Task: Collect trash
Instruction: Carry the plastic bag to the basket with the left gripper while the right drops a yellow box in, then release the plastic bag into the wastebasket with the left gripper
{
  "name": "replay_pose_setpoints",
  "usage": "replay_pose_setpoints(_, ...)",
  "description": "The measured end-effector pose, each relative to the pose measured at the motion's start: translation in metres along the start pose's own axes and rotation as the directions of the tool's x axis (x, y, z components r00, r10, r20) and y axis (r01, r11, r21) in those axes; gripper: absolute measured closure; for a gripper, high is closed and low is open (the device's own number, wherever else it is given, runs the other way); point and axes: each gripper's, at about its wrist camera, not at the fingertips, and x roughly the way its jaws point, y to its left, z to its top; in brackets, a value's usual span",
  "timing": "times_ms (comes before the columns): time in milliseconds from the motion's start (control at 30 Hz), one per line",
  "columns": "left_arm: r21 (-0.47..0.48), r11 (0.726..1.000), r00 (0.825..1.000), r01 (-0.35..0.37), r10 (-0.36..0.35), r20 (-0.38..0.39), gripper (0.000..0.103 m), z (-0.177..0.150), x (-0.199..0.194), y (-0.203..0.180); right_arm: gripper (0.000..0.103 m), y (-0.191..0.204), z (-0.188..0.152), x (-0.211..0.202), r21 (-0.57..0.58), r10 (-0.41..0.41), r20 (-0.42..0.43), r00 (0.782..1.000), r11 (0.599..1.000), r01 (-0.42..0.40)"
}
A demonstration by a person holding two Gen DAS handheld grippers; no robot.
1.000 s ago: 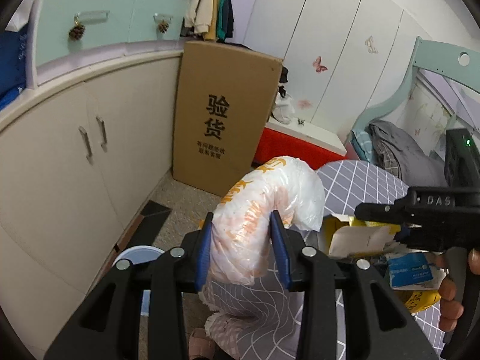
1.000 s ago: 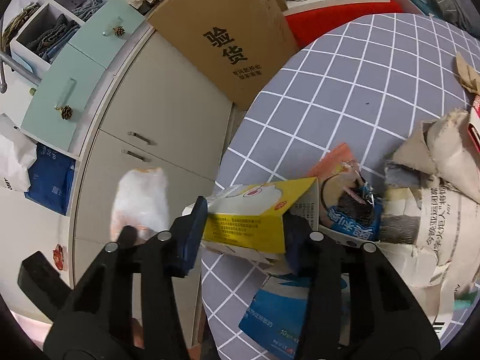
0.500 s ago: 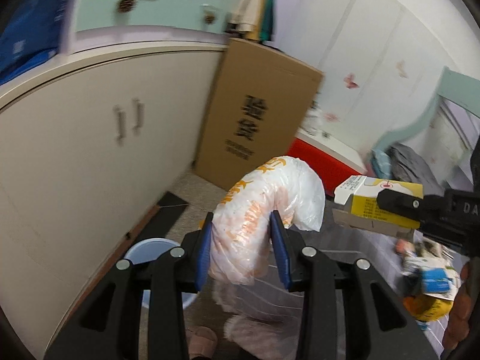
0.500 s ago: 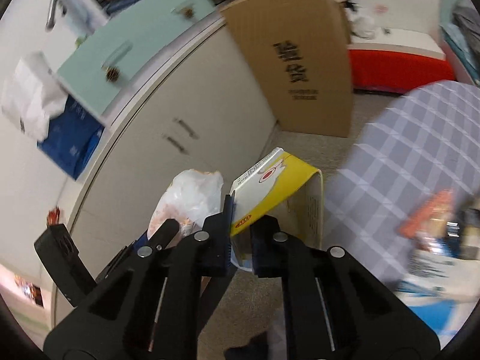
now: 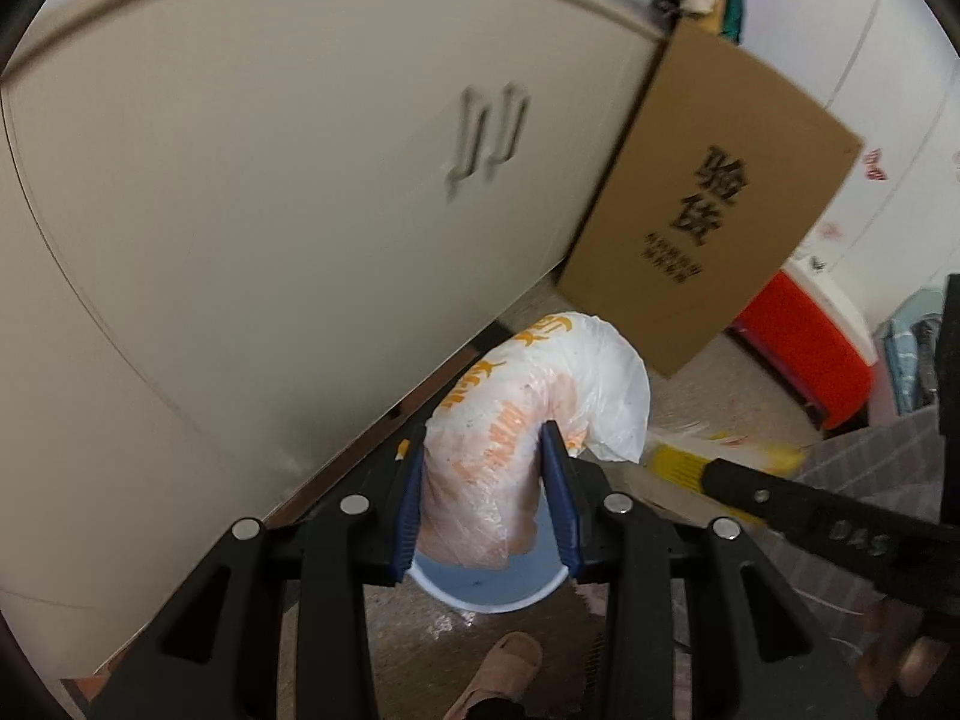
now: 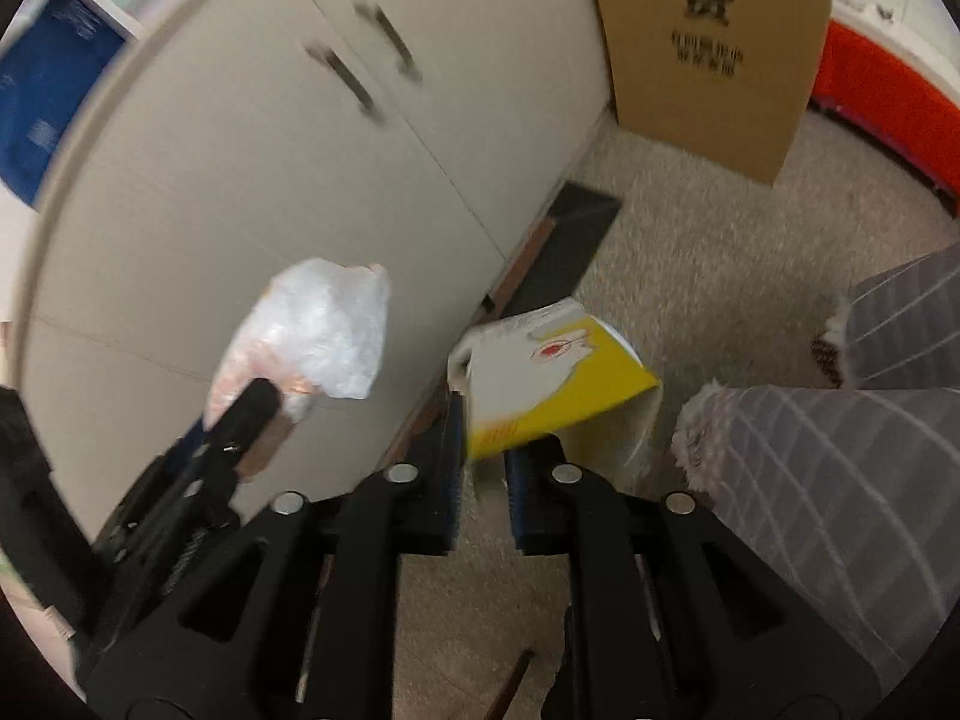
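Observation:
My left gripper is shut on a crumpled white plastic bag with orange print. It holds the bag just above a blue bin with a white rim on the floor. In the right wrist view, a yellow and white carton sits at the tips of my right gripper. Those jaws are opening; a gap shows beside the carton's corner and the pads no longer press it. The left wrist view shows the carton right of the bag. The bag hangs left of the carton in the right wrist view.
A beige cabinet with two door handles stands close on the left. A tall cardboard box leans against it, with a red and white box behind. The checked tablecloth hangs at right. A foot in a slipper is near the bin.
Both grippers swung off the table and down toward the floor by the cabinet. The right gripper carried the carton along, pinched tight, and its jaws now stand wider. The bin has come under the bag.

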Motion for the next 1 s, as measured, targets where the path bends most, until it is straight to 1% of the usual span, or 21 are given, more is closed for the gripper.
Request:
replay_pose_setpoints(67, -0.009, 1.000, 1.000, -0.008, 0.008, -0.026, 0.067, 0.000, 0.014, 0.008, 0.068, -0.001, 0.001, 0.021, 0.005, -0.020, -0.016, 1.000, 1.000, 0.020)
replay_pose_setpoints(100, -0.010, 1.000, 0.999, -0.014, 0.013, -0.038, 0.067, -0.002, 0.021, 0.010, 0.052, -0.003, 0.001, 0.028, 0.011, -0.024, -0.020, 1.000, 1.000, 0.025)
replay_pose_setpoints(200, -0.015, 1.000, 0.998, -0.015, 0.014, -0.067, 0.067, -0.006, 0.035, 0.015, 0.051, 0.000, -0.003, 0.041, -0.001, -0.054, -0.026, 0.998, 0.999, 0.054)
replay_pose_setpoints(367, -0.008, 1.000, 0.995, -0.003, 0.003, -0.099, 0.067, -0.011, 0.051, 0.008, 0.049, -0.002, -0.010, 0.036, -0.005, -0.109, 0.016, 0.994, 0.994, 0.109)
replay_pose_setpoints(667, 0.019, 1.000, 0.993, 0.015, -0.012, -0.118, 0.067, -0.011, 0.058, -0.007, 0.046, -0.010, -0.011, 0.011, -0.002, -0.176, 0.140, 0.975, 0.984, 0.177)
replay_pose_setpoints(833, 0.034, 0.999, 0.993, 0.024, -0.020, -0.117, 0.064, -0.005, 0.059, -0.016, 0.045, -0.017, -0.010, -0.005, 0.027, -0.187, 0.206, 0.961, 0.982, 0.185)
replay_pose_setpoints(867, 0.035, 0.999, 0.993, 0.031, -0.026, -0.116, 0.061, -0.003, 0.060, -0.018, 0.045, -0.019, -0.010, -0.009, 0.036, -0.188, 0.218, 0.958, 0.982, 0.184)
replay_pose_setpoints(900, 0.031, 0.999, 0.993, 0.034, -0.031, -0.112, 0.051, -0.002, 0.060, -0.020, 0.045, -0.020, -0.010, -0.011, 0.042, -0.189, 0.226, 0.956, 0.982, 0.185)
replay_pose_setpoints(933, 0.026, 0.999, 0.994, 0.032, -0.029, -0.109, 0.043, -0.001, 0.060, -0.020, 0.045, -0.021, -0.010, -0.014, 0.048, -0.190, 0.232, 0.954, 0.982, 0.184)
replay_pose_setpoints(967, 0.022, 0.999, 0.994, 0.029, -0.027, -0.106, 0.028, 0.000, 0.060, -0.020, 0.045, -0.022, -0.010, -0.016, 0.052, -0.188, 0.236, 0.953, 0.982, 0.181)
replay_pose_setpoints(1000, 0.014, 1.000, 0.994, 0.023, -0.022, -0.104, 0.023, 0.000, 0.060, -0.020, 0.045, -0.023, -0.012, -0.018, 0.055, -0.187, 0.238, 0.953, 0.982, 0.179)
